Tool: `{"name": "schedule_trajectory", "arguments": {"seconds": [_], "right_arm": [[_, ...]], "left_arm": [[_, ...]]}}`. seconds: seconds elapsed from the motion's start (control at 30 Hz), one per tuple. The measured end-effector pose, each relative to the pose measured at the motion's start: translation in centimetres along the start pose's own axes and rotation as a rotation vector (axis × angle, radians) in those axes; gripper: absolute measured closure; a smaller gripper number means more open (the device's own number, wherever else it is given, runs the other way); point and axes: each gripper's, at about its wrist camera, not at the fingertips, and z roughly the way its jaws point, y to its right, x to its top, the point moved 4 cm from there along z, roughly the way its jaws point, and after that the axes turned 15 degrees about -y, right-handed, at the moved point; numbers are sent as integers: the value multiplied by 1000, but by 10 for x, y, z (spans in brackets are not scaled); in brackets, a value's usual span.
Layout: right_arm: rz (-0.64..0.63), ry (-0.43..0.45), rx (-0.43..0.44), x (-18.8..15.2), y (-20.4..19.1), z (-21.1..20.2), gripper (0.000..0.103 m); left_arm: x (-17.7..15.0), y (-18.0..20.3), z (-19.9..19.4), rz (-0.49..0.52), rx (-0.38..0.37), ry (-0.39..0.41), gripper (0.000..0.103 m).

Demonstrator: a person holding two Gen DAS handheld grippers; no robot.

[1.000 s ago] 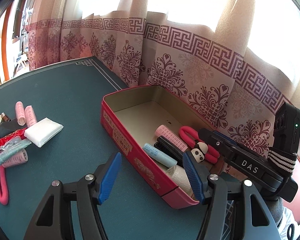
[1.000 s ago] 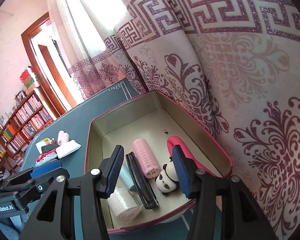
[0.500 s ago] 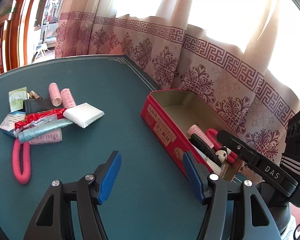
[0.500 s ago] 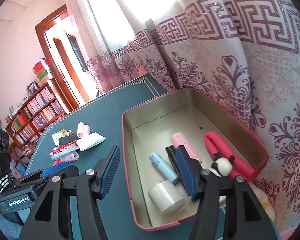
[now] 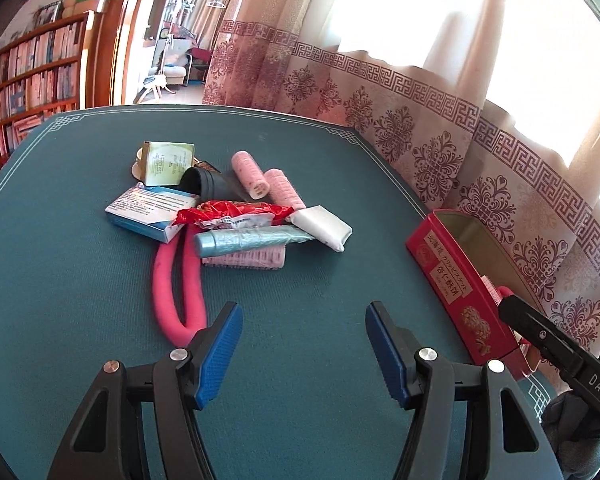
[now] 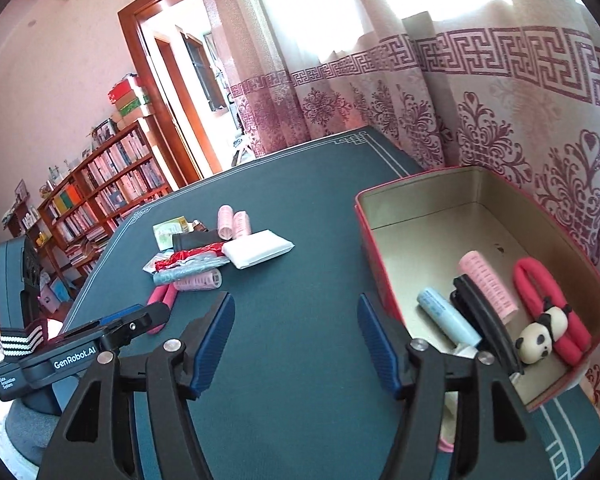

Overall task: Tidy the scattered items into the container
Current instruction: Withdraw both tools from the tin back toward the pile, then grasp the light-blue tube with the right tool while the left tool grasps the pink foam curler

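A dark teal table (image 5: 308, 184) with a pale line border is seen from two gripper cameras; a patterned curtain (image 5: 440, 128) hangs along its far edge and a bookshelf (image 6: 100, 196) stands at the far left of the room.

At the left of the table a heap of scattered items is gathered. In the left wrist view, from left to right, it holds a blue and white carton (image 5: 150, 210), a small green and white box (image 5: 166, 162) behind it, a black pouch-like item (image 5: 210, 186), a looped pink foam curler (image 5: 178, 280) reaching toward the camera, a crumpled red wrapper (image 5: 236, 214), a pale blue foil tube (image 5: 248, 240) lying on a pink hair roller (image 5: 246, 258), two more pink hair rollers (image 5: 268, 182) side by side, and a white tissue pack (image 5: 322, 226). The items touch or overlap one another.

The left gripper (image 5: 303, 350) is held over bare table, just in front of the heap, with its blue-padded jaws apart and nothing between them. The tip of the foam curler lies just beside its left pad.

The right gripper (image 6: 296, 346) is also held over bare table, between the heap and the container. Its jaws have just been opening and stand apart, with nothing between them.

At the right, against the curtain, the container is set: an open red tin (image 6: 420, 176) with a gold interior. Inside it, toward the near end, a pale blue tube (image 6: 444, 314), a black clip-like bar (image 6: 480, 316), a pink roller (image 6: 488, 284) and a pink foam curler with a panda head (image 6: 540, 340) are laid side by side. The far half of the tin's floor is bare.
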Motion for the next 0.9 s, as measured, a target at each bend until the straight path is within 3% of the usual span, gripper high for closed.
{"name": "schedule_trajectory", "arguments": {"seconds": [0.27,0.53,0.9], "right_arm": [[-60,-68,19,-10,-29,22,32],[-61,-97,21,-13,-33,32,32],[-35,-126,23,-12,-24,44,32]], "left_arm": [[26,-25,1,14,26,26,38],[49,-48,25,7,28,-6,38],[38,-10,46,140,-24,-69,38]]}}
